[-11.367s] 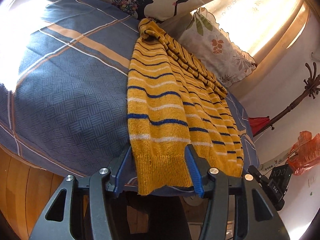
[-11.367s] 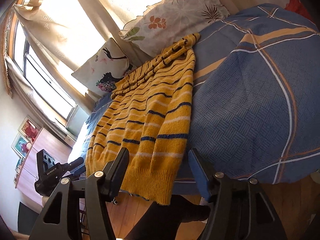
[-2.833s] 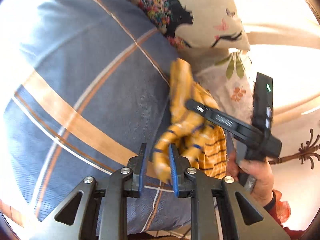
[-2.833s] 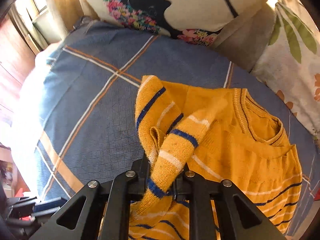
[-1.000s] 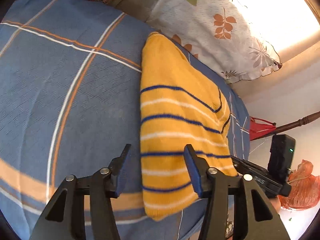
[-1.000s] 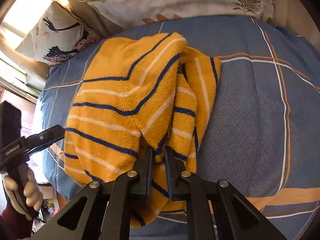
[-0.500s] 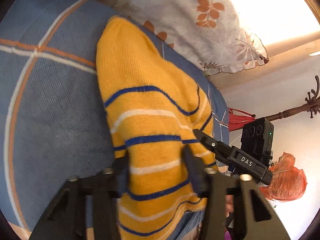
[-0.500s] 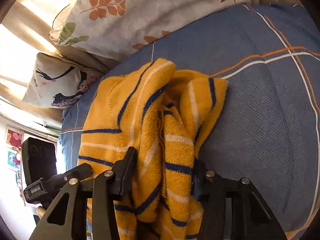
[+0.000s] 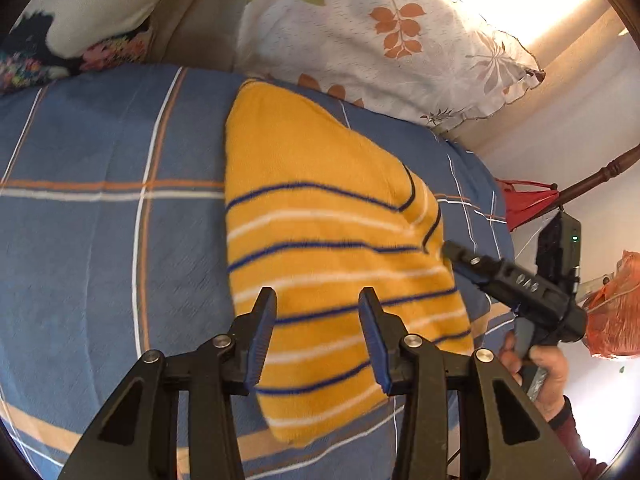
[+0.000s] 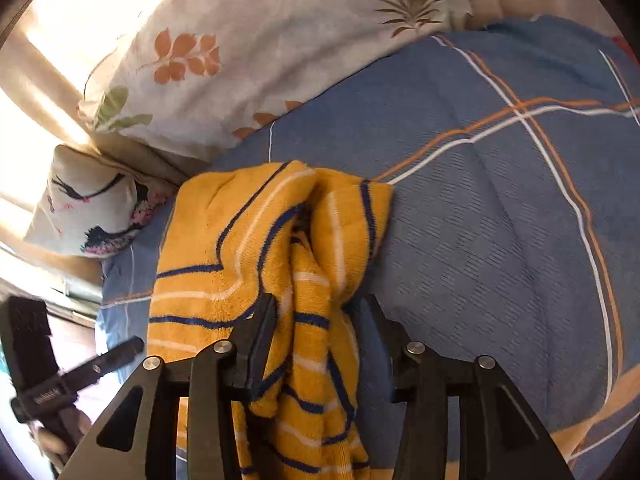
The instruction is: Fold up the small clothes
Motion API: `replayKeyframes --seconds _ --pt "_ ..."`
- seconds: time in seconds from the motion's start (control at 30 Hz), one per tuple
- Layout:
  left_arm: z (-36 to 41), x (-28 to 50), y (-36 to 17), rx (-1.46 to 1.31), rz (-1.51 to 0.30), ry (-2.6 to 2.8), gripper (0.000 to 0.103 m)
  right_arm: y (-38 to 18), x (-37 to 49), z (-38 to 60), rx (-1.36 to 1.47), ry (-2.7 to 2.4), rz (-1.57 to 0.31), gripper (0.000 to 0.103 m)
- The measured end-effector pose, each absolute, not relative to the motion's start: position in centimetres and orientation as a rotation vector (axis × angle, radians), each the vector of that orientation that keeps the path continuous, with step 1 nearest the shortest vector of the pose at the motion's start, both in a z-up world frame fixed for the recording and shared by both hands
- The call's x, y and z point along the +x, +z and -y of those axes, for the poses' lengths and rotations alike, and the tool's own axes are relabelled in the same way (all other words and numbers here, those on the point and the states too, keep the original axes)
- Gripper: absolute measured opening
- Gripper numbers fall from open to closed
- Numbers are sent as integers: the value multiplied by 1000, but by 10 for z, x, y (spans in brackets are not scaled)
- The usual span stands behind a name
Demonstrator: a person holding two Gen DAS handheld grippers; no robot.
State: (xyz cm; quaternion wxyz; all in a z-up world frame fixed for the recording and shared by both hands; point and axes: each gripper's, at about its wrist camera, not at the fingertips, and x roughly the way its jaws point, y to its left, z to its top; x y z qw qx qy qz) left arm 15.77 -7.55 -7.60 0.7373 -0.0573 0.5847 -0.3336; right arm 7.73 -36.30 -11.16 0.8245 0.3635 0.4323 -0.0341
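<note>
A yellow sweater (image 9: 320, 240) with blue and white stripes lies folded into a compact bundle on the blue plaid bedspread (image 9: 100, 240). My left gripper (image 9: 318, 300) is open, hovering just above the near end of the bundle. In the right wrist view the sweater (image 10: 240, 248) shows bunched folds along its right side. My right gripper (image 10: 320, 304) is open, its jaws straddling those loose folds without pinching them. The right gripper also shows in the left wrist view (image 9: 500, 276), at the sweater's right edge.
Two pillows lean at the head of the bed: a leaf-print one (image 9: 380, 40) and one with a dark floral figure (image 9: 72, 20). A wooden coat stand (image 9: 592, 176) and an orange bag (image 9: 616, 308) stand past the bed's right edge.
The right gripper has opened and let go of the sweater's folds, which now rest on the bed. The left gripper has stayed open, drawing back slightly from the bundle.
</note>
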Motion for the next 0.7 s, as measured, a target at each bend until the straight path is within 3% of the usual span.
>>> replayKeyframes --seconds 0.2,0.37,0.47,0.7 --pt "32 150 -70 -292 -1263 -683 45 -67 62 355 732 -61 -842 49" --pt "20 152 -68 -316 -1248 -672 48 -83 101 329 652 -98 -930 49" --pt "8 154 -73 -326 -1266 -669 49 -99 112 322 706 -39 -982 8" --pt "-13 161 -85 -320 -1297 -689 49 -92 83 332 658 -203 -1022 7"
